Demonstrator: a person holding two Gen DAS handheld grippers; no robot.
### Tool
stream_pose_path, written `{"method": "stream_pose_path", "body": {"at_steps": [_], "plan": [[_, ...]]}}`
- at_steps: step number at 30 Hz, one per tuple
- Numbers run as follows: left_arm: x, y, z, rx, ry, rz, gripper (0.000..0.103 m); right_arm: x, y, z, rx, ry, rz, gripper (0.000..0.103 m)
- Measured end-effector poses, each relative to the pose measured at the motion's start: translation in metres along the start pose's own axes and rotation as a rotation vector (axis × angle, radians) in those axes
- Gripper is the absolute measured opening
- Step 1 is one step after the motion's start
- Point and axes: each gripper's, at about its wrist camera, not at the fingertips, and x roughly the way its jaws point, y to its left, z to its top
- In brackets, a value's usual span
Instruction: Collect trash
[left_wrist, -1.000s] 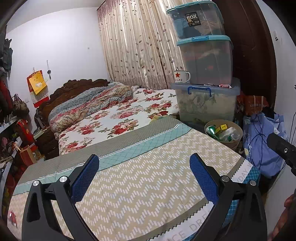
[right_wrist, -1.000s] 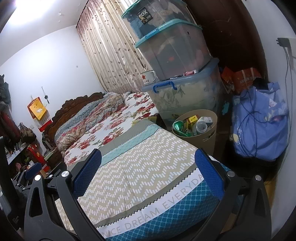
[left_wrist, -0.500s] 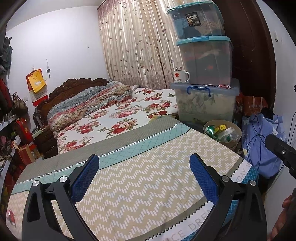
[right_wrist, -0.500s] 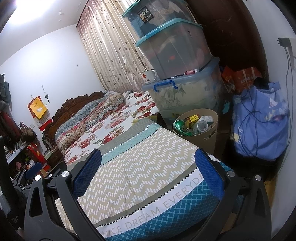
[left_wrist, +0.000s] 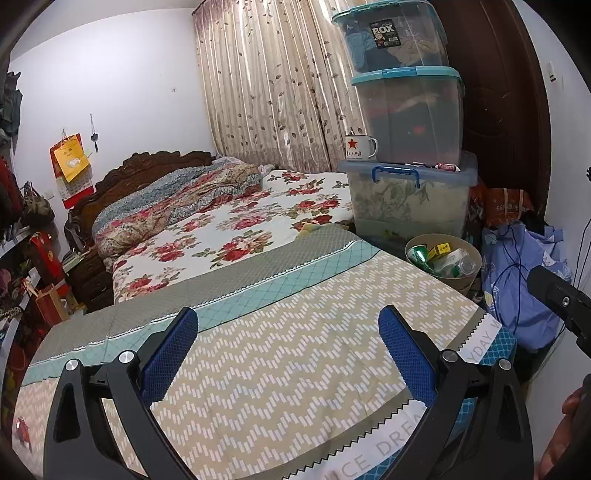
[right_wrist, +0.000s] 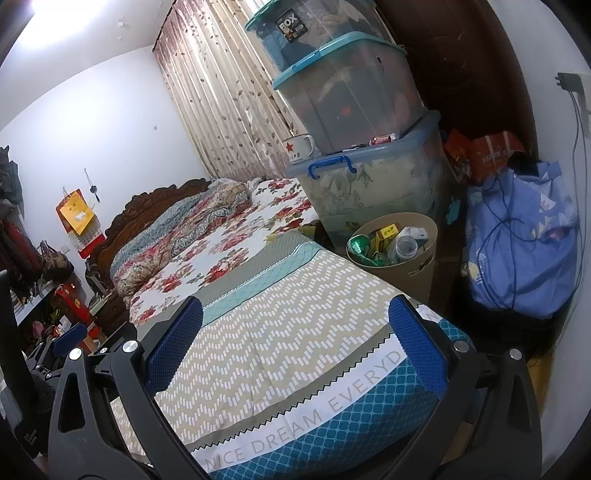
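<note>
Both your left gripper and right gripper hang spread and empty over the blanket, trash sits in the bin beside it, so a low reach risks snagging fabric.

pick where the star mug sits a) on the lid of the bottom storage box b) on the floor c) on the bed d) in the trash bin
a: the mug stands on the blue lid of the bottom box, beside the box stacked above it, while the bin sits lower down by the bed.
</note>
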Motion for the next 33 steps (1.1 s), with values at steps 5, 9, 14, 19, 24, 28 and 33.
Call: {"method": "stream_pose_path", "body": {"at_steps": [5,9,14,19,24,28,33], "plan": [[0.0006,0.0005,-0.0001,-0.001,0.003,-0.003,0.094,0.0001,0.0006,-0.0003,-0.003,0.001,0.001,0.1],[0.003,-0.0013,-0.0016,0.0,0.024,-0.007,0.094,0.0011,0.0004,-0.0005,-0.002,0.006,0.002,0.1],[0.0034,-0.0053,-0.0023,0.008,0.039,-0.011,0.094,0.0012,0.0008,-0.0006,-0.003,0.006,0.002,0.1],[0.0053,-0.006,-0.002,0.007,0.053,-0.01,0.094,0.0024,0.0009,-0.0008,-0.006,0.009,0.003,0.1],[0.0055,-0.0061,-0.0021,0.007,0.056,-0.002,0.094,0.0022,0.0015,-0.0011,-0.006,0.009,0.003,0.1],[0.0063,-0.0049,-0.0016,-0.001,0.064,-0.009,0.094,0.0026,0.0019,-0.0016,-0.009,0.011,0.005,0.1],[0.0068,-0.0041,-0.0022,-0.002,0.066,-0.011,0.094,0.003,0.0023,-0.002,-0.009,0.011,0.004,0.1]]}}
